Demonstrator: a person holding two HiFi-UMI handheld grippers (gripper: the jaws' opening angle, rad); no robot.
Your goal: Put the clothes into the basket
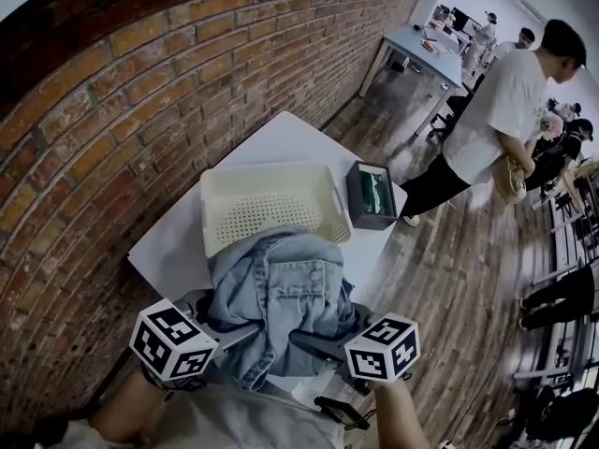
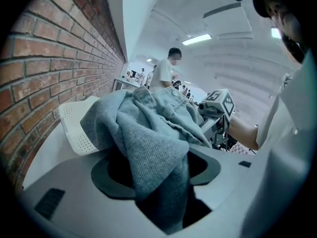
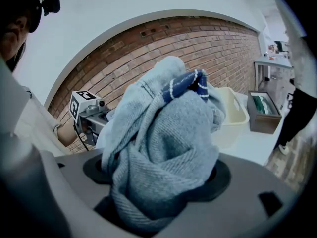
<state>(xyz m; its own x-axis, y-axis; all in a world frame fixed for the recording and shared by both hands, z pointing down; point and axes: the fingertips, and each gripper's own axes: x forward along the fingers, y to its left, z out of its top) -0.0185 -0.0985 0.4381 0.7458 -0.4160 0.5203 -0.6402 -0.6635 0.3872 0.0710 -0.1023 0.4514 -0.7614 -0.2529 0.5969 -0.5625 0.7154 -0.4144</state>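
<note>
Both left tongs [image 2: 156, 175] and right tongs [image 3: 159, 180], part-open, grip denim clothes [image 1: 281, 297].

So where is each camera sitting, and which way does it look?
Head view: on the person's head, looking steeply down at the table, basket and clothes; left gripper, right gripper and forearms show.
Left gripper view: on the left gripper, looking along its jaws, shut on the clothes, toward the basket; the right gripper and forearm show.
Right gripper view: on the right gripper, jaws shut on the clothes, facing the brick wall; the left gripper shows.
Shared: all three show clothes and basket.
</note>
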